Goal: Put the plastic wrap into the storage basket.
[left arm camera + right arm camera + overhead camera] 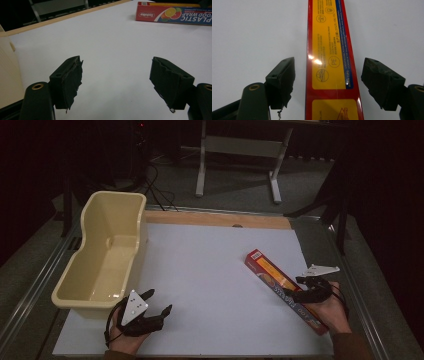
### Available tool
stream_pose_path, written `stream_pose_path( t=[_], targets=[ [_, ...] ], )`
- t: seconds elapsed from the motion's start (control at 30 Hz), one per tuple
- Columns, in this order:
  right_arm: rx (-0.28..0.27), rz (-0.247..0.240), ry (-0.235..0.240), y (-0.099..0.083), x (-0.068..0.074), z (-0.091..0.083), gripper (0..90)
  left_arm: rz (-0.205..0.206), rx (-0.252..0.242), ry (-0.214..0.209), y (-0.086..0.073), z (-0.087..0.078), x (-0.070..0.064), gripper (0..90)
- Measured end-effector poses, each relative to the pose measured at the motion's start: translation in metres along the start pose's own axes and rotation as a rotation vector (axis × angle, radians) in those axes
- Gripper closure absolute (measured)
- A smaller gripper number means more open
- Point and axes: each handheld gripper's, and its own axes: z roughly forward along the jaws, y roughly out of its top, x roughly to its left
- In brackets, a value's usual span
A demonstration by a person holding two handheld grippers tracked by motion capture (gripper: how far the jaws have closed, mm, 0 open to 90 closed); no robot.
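A long red and yellow plastic food wrap box [285, 289] lies flat at the right of the white table sheet [210, 280]. My right gripper [298, 287] is open over the box's near half, one jaw on each side of it and neither touching, as the right gripper view shows the box [330, 62] running between the jaws. My left gripper [157, 302] is open near the front left of the sheet, with nothing between its fingers [68, 80]. In the left gripper view the box [175, 13] lies far off at the top right.
A cream plastic tub [102, 255] stands empty at the left edge of the sheet, just beyond my left hand. A wooden strip [215, 218] borders the table's far side. A metal stand's legs [237, 165] are on the floor behind.
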Motion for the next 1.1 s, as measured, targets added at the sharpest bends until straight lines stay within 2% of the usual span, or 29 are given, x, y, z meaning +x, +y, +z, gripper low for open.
stream_pose_path(
  t=[0.2, 0.47, 0.5, 0.57, 0.77, 0.87, 1.1],
  targets=[
    [0.063, -0.009, 0.015, 0.007, -0.005, 0.013, 28.1, -0.001, 0.002, -0.004, 0.0, 0.0, 0.0, 25.7],
    [0.21, -0.08, 0.016, 0.026, -0.002, 0.03, 32.8, -0.002, 0.002, -0.005, 0.0, 0.0, 0.0, 25.7],
    [0.21, -0.08, 0.016, 0.026, -0.002, 0.03, 32.8, -0.002, 0.002, -0.006, 0.0, 0.0, 0.0, 25.7],
    [0.27, -0.101, 0.016, 0.031, -0.002, 0.034, 33.0, -0.003, 0.003, -0.006, 0.0, 0.0, 0.0, 25.7],
    [0.385, -0.086, 0.053, 0.04, -0.007, 0.043, 36.2, -0.005, 0.008, -0.006, 0.0, 0.001, 0.0, 25.7],
    [0.432, -0.062, 0.077, 0.044, -0.01, 0.046, 35.8, -0.004, 0.009, -0.007, 0.0, 0.001, 0.0, 25.7],
    [0.554, -0.055, 0.107, 0.051, -0.013, 0.058, 34.2, -0.005, 0.007, -0.008, 0.0, 0.001, 0.0, 25.7]
  ],
)
